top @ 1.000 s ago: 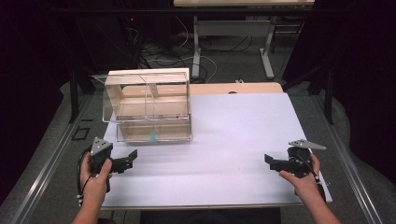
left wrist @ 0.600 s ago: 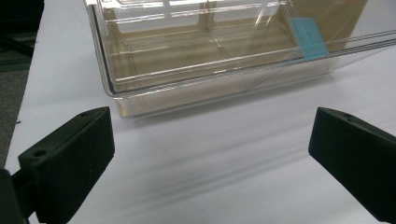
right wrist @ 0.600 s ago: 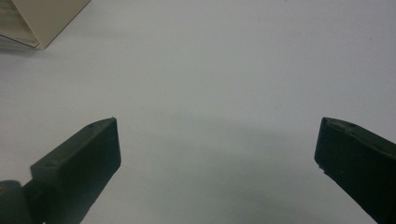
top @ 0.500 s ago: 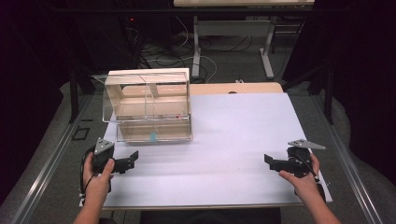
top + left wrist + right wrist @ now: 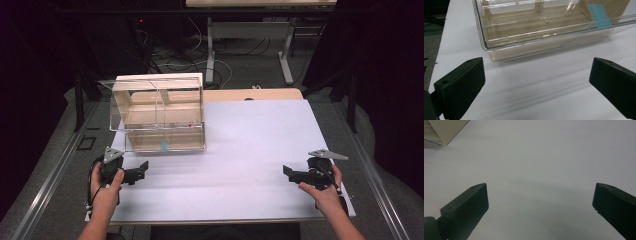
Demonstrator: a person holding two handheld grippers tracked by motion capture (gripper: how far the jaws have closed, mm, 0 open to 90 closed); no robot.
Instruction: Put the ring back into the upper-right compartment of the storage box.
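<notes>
I see: clear plastic box (image 5: pixel 159 116) | beige base, blue tab (image 5: pixel 601 17) on front edge | upright, lid hinged up | on white worktop (image 5: pixel 250 150), at its far-left corner.

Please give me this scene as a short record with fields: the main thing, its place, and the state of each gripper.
main thing: clear plastic box with a beige base
mark: small blue tab on its front wall
place: far left part of the white table
left gripper: open, holds nothing, near the box's front
right gripper: open, holds nothing, over bare table
</notes>
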